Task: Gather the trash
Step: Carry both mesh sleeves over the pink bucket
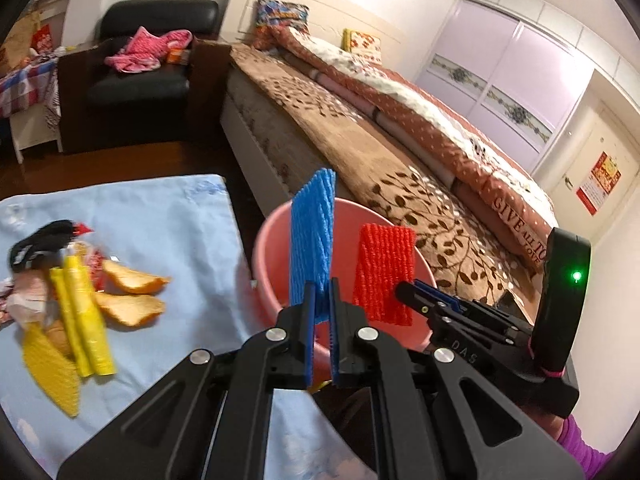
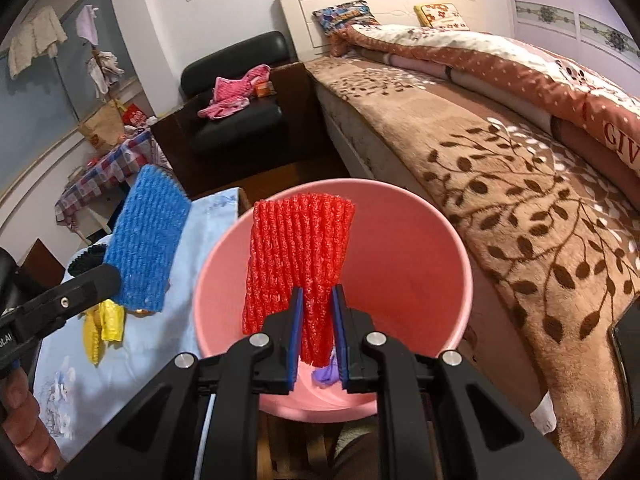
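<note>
My left gripper (image 1: 321, 292) is shut on a blue foam net (image 1: 313, 236) and holds it upright over the near rim of a pink bin (image 1: 269, 236). My right gripper (image 2: 316, 300) is shut on a red foam net (image 2: 298, 256) and holds it over the mouth of the pink bin (image 2: 424, 240). The red net (image 1: 384, 272) and the right gripper (image 1: 408, 286) also show in the left wrist view. The blue net (image 2: 146, 240) shows left of the bin in the right wrist view. A purple scrap (image 2: 325, 374) lies in the bin.
A light blue cloth (image 1: 168, 216) left of the bin holds orange peels (image 1: 132, 292), yellow rolls (image 1: 82, 316), a yellow foam net (image 1: 52, 372) and dark wrappers (image 1: 36, 246). A bed with a brown blanket (image 2: 500, 184) stands to the right. A black armchair (image 1: 140, 76) stands behind.
</note>
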Demonstrator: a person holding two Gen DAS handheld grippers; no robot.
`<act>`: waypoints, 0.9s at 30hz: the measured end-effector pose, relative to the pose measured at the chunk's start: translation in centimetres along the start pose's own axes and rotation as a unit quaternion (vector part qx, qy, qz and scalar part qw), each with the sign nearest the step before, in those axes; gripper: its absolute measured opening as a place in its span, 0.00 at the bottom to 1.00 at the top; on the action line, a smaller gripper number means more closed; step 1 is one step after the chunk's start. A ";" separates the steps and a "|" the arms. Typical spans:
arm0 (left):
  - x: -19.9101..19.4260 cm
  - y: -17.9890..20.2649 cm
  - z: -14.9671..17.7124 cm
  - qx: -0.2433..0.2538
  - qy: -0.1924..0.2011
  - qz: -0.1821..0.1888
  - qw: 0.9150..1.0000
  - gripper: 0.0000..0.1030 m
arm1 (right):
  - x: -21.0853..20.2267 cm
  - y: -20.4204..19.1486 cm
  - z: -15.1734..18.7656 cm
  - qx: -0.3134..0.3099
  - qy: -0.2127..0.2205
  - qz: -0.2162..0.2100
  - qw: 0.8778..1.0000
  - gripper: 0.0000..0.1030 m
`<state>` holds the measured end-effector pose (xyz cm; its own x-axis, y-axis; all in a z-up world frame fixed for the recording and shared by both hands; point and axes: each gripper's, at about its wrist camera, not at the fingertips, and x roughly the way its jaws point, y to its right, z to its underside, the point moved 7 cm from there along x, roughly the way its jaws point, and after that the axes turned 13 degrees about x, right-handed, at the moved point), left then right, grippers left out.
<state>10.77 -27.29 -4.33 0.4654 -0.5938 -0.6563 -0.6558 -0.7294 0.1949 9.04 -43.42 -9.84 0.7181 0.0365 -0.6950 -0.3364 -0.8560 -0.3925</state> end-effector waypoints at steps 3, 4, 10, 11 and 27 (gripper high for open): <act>1.9 0.6 -0.1 0.002 -0.015 0.009 1.000 0.05 | 0.5 0.8 0.0 0.004 -0.004 0.008 1.000 0.14; 2.5 0.8 0.1 0.002 -0.022 0.011 1.000 0.05 | 0.7 1.0 0.1 0.005 -0.006 0.012 1.000 0.14; 4.9 1.5 0.9 0.008 -0.046 0.008 0.999 0.05 | 1.5 2.4 0.5 0.011 -0.018 0.025 0.999 0.14; 5.1 1.6 1.1 0.009 -0.048 0.006 0.999 0.05 | 1.6 2.5 0.6 0.012 -0.019 0.026 0.999 0.14; 6.9 2.2 1.7 0.038 -0.068 -0.030 0.996 0.05 | 2.5 2.8 1.1 0.012 -0.030 0.032 0.999 0.15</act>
<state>11.51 -32.40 -9.71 0.4232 -0.4939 -0.7595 -0.6741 -0.7318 0.1003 9.20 -45.10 -13.34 0.6576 0.0137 -0.7532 -0.3951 -0.8450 -0.3604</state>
